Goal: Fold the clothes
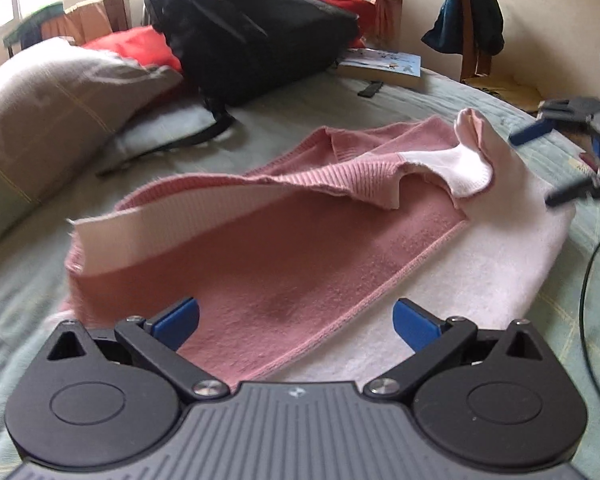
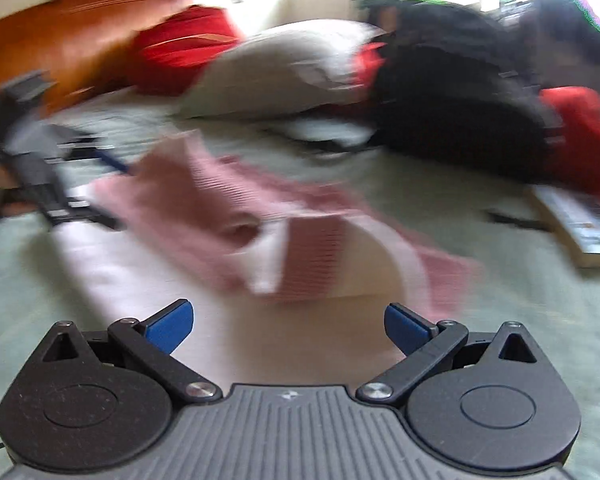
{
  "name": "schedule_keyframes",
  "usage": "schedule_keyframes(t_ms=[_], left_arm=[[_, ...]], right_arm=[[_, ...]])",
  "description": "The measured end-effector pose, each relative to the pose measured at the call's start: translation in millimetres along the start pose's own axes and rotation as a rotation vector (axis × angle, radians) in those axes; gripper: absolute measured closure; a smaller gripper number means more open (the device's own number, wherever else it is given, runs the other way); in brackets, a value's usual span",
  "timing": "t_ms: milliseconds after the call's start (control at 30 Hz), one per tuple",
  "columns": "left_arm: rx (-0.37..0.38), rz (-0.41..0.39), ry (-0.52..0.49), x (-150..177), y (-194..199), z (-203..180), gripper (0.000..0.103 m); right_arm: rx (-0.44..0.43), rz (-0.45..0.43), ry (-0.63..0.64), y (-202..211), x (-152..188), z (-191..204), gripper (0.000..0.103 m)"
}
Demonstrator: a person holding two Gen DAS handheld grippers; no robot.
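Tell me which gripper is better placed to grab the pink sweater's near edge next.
Left, probably. The left gripper is open with the pink sweater lying right between its fingers. The right gripper is also open, but its view is motion-blurred.

The right wrist view is smeared by motion: the pink garment (image 2: 236,216), pillow (image 2: 284,72) and black backpack (image 2: 460,100) lose their outlines. The book (image 2: 580,220) is cut by the right edge. In the left wrist view, the right tongs (image 1: 572,160) are blurred and cropped.
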State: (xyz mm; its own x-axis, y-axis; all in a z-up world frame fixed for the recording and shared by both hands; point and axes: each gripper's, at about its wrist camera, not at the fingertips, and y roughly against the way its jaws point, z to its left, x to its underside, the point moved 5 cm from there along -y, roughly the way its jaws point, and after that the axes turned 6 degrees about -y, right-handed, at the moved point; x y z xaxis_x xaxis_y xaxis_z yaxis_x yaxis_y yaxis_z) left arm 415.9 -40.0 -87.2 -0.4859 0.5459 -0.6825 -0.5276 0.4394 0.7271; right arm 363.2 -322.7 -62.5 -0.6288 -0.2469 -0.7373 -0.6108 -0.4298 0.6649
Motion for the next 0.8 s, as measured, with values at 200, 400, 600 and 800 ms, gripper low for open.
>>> schedule_keyframes(t_ms=[200, 400, 600, 800], left_arm=[[0.059, -0.033, 0.116, -16, -29, 22, 0.001], [-0.054, -0.088, 0.265, -34, -41, 64, 0.001], [-0.074, -0.12, 0.27, -30, -17, 68, 0.001], [-0.011, -0.093, 0.103, 5, 19, 16, 0.001]], right_arm=[[-0.093, 0.019, -0.042, -43, -16, -16, 0.0], [0.015, -0.093, -0.261, -48, -28, -72, 0.0], [0.052, -0.138, -0.269, -24, -21, -69, 0.0], [0.041, -0.122, -0.09, -5, 3, -8, 0.0]])
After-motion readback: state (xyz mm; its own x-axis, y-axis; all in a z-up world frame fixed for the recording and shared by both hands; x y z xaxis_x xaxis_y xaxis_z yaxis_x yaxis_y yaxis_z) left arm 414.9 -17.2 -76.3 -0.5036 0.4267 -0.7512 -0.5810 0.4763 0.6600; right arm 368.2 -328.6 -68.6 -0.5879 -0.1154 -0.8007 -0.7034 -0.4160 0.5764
